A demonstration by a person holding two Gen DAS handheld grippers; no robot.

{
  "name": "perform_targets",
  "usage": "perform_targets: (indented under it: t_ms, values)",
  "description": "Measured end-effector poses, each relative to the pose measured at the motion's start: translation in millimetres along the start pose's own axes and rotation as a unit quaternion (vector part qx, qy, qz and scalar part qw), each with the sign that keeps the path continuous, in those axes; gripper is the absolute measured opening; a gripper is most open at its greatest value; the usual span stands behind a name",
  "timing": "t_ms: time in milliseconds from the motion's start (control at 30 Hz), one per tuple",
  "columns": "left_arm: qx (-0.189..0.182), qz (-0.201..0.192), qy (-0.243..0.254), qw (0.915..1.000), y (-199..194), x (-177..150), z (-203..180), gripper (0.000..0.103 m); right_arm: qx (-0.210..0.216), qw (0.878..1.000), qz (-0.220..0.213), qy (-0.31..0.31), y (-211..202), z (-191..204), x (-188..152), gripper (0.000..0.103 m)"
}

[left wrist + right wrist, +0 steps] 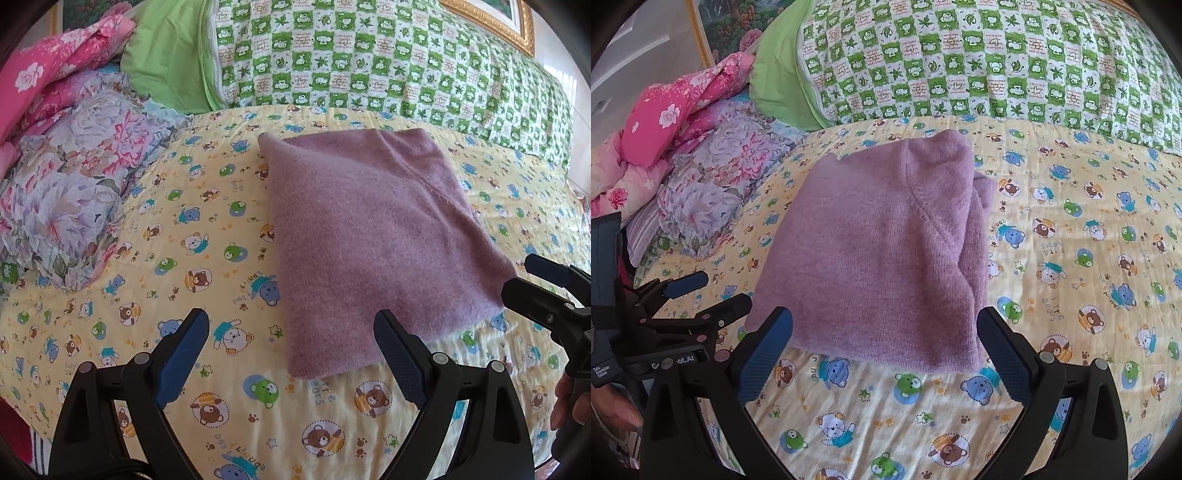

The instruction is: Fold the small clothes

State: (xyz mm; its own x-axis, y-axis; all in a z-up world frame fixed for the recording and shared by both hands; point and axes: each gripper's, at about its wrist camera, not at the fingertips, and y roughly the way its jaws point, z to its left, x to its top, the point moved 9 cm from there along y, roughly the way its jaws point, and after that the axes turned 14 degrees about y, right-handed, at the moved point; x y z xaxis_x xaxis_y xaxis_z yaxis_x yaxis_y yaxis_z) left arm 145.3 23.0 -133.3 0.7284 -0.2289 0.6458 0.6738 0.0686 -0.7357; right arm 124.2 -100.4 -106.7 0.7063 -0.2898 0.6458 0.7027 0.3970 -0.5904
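A mauve knit garment (373,236) lies folded into a rough rectangle on the yellow bear-print bedsheet (184,229). It also shows in the right wrist view (879,251), with layered edges at its right side. My left gripper (291,332) is open and empty, just short of the garment's near left corner. My right gripper (884,332) is open and empty, at the garment's near edge. The right gripper shows at the right of the left wrist view (535,280), and the left gripper shows at the left of the right wrist view (701,295).
A green monkey-print quilt (388,62) runs along the back of the bed. A floral purple bundle (81,184) and pink floral bedding (55,70) are piled at the left. A gold picture frame (491,22) hangs behind.
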Motion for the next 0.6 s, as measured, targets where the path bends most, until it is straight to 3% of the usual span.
perform_targets:
  t_ms: [600]
  values:
    - [0.0,-0.006,-0.001,1.0,4.2,18.1,3.2,0.09,-0.004,1.0,-0.005,0.02,5.2,-13.1,17.9,0.1]
